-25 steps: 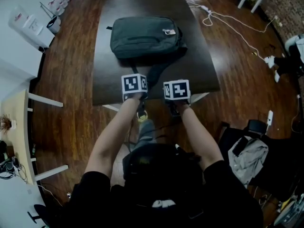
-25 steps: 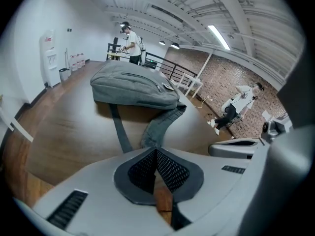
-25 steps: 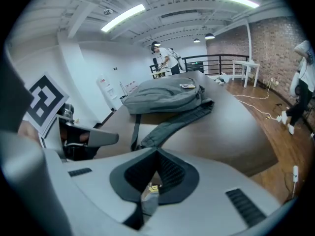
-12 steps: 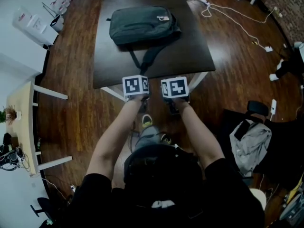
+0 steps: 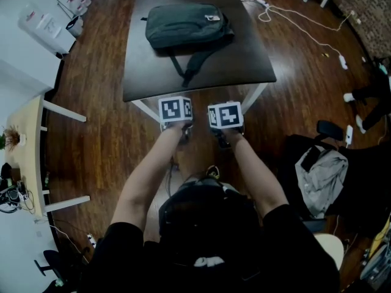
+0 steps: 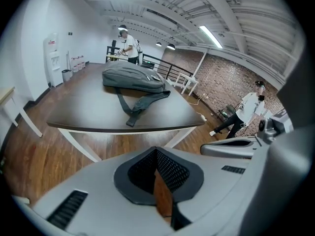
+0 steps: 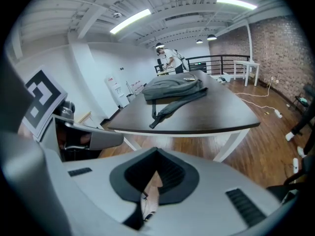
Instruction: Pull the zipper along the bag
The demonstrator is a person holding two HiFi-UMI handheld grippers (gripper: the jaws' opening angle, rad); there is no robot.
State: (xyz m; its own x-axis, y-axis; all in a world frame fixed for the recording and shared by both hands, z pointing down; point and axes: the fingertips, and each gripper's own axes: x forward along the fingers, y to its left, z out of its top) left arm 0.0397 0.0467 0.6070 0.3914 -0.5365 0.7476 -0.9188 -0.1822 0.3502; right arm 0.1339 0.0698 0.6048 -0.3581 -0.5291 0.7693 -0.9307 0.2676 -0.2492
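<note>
A dark wooden floor (image 5: 91, 121) fills the room, and on it stands the dark desk (image 5: 244, 60) on its white legs, seen from our head view. The grey-green bag (image 5: 186, 24) lies flat on the far half of the desk, well apart from both of our claws. We hold the claws side by side over the floor, just short of the desk's near edge, each topped by its marker cube.

The left claw (image 6: 158, 173) is closed on nothing: in the left gripper view its two dark pads meet in a point, with only a sliver of floor showing through the slit. The right claw (image 7: 155, 173) is likewise closed and empty, as the right gripper view shows. Both look across the near edge of the desk toward the bag.

The bag's dark strap (image 5: 194, 66) trails from it toward us and ends on the bare desk, short of the near edge. A small pale label (image 5: 212, 18) sits at the bag's far right corner. A white cable (image 5: 293, 23) snakes over the floor to the right of the desk.
</note>
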